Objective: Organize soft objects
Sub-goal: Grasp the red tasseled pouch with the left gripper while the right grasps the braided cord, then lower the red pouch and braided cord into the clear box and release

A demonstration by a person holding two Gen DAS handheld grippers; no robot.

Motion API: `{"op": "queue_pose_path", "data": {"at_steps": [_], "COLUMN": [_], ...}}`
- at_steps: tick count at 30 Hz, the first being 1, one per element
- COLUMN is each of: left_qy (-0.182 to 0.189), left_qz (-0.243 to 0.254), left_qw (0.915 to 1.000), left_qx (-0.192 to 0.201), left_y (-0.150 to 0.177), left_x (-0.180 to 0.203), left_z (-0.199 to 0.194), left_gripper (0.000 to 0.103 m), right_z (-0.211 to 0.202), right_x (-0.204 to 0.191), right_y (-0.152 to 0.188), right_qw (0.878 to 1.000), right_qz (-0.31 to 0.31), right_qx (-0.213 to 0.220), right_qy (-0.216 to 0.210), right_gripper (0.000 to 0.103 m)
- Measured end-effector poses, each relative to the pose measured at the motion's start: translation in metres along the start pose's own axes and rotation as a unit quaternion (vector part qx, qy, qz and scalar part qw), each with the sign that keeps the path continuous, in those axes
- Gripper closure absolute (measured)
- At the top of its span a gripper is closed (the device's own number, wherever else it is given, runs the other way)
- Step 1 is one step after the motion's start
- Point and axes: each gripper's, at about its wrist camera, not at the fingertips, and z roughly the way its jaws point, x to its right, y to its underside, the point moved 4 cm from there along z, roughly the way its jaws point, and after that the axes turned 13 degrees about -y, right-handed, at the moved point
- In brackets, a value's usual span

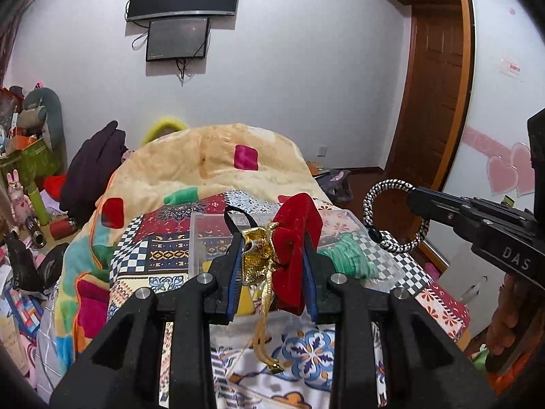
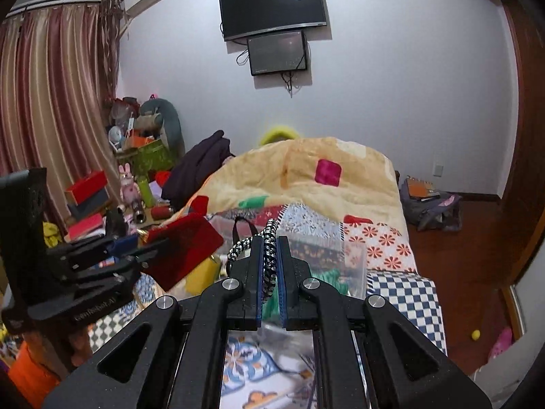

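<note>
My left gripper (image 1: 272, 238) is shut on a red velvet pouch (image 1: 296, 238) with a gold drawstring bag (image 1: 255, 255), held above a clear plastic box (image 1: 204, 235) on the bed. A gold tassel (image 1: 265, 334) hangs below. My right gripper (image 2: 270, 242) is shut on a black-and-white braided rope ring (image 2: 269, 238), also over the box (image 2: 354, 255). The ring shows at the right of the left wrist view (image 1: 395, 218). The red pouch (image 2: 184, 248) shows at the left of the right wrist view. Green yarn (image 1: 351, 259) and something yellow (image 2: 201, 276) lie in the box.
The bed carries a patchwork sheet (image 2: 402, 286) and a heaped cream blanket (image 1: 211, 156). Cluttered boxes and toys (image 2: 136, 177) stand at the left. A backpack (image 2: 429, 208) lies on the wooden floor at the right. A TV (image 2: 272, 6) hangs on the far wall.
</note>
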Motion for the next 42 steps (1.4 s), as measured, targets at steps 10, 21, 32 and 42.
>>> {"op": "queue_pose_path", "data": {"at_steps": [10,21,32,42], "left_qy": [-0.002,-0.01,-0.008,-0.004], "left_qz": [0.006,0.026,0.008,-0.011], "left_qw": [0.999,0.9965,0.9979,0.9999], "left_qx": [-0.044,-0.079,-0.064,-0.007], "left_y": [0.01,0.027,0.02,-0.008], "left_x": [0.011,0.026,0.017,0.002], "left_z": [0.051,0.086,0.068,0.018], "left_gripper": [0.073,0.07,0.041,0.036], "right_z": [0.044,0.067,0.062,0.011], "right_x": [0.029,0.055,0.049,0.037], "right_y": [0.014,0.043,0.045,0.013], "right_qw": [0.999,0.993,0.992,0.998], "right_qz": [0.027,0.046,0.031,0.03], "right_qx": [-0.039,-0.102,-0.113,-0.041], "right_qy": [0.009,0.044,0.053,0.043], "right_gripper": [0.097,0.096,0.048,0.048]}}
